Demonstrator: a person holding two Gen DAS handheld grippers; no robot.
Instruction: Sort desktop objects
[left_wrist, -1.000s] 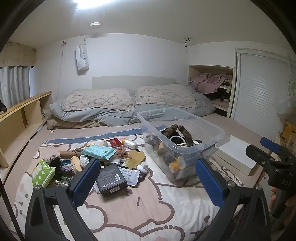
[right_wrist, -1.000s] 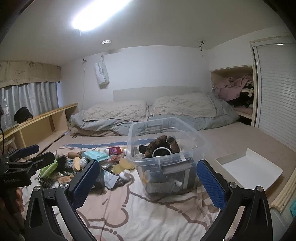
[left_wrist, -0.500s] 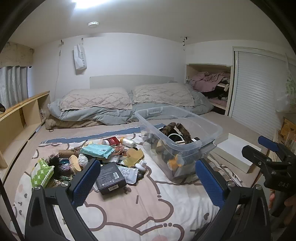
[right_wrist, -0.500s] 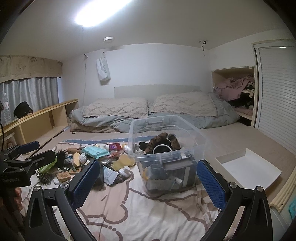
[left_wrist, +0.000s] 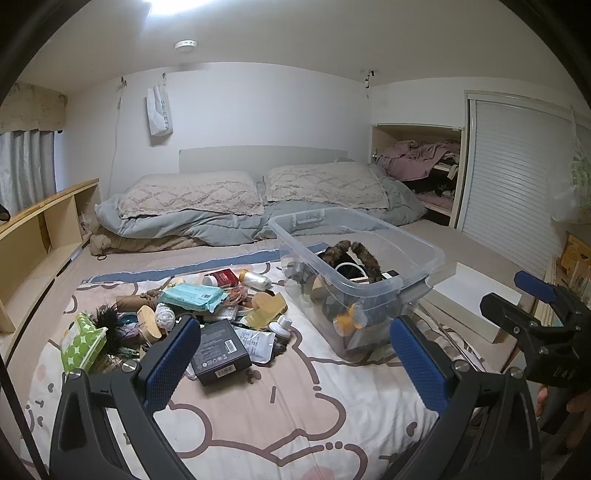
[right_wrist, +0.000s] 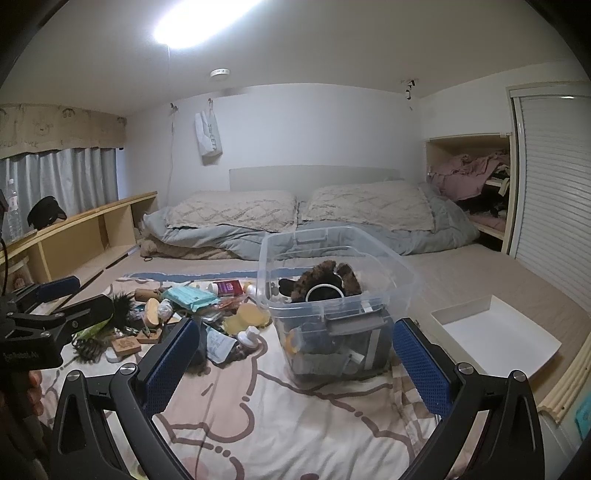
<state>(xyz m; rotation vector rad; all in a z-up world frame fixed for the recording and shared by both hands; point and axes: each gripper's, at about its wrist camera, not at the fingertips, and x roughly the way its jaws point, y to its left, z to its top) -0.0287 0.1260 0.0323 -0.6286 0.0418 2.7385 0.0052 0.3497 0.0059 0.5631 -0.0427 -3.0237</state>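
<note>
A clear plastic bin (left_wrist: 417, 254) (right_wrist: 391, 258) stands on the patterned blanket, holding a furry brown item (left_wrist: 364, 254) (right_wrist: 325, 273) and other things. Left of it lies a heap of small objects: a black box (left_wrist: 218, 350), a teal wipes pack (left_wrist: 194, 295) (right_wrist: 188, 297), a green tissue pack (left_wrist: 81, 341), a red box (left_wrist: 225, 277) (right_wrist: 229, 286), yellow pieces (left_wrist: 267, 304) (right_wrist: 247, 315). My left gripper (left_wrist: 295, 362) hovers open above the blanket in front of the heap. My right gripper (right_wrist: 295, 365) hangs open in front of the bin. Neither holds anything.
A white shallow tray (right_wrist: 495, 336) (left_wrist: 469, 295) lies right of the bin near the mattress edge. Pillows (left_wrist: 192, 195) and a grey duvet fill the far end. A wooden shelf (left_wrist: 40, 229) runs along the left; a louvred door (left_wrist: 517, 184) is at right.
Both grippers drifted slightly back and sideways, so the bin and heap shifted a little in view. Both stay open; no object moved.
</note>
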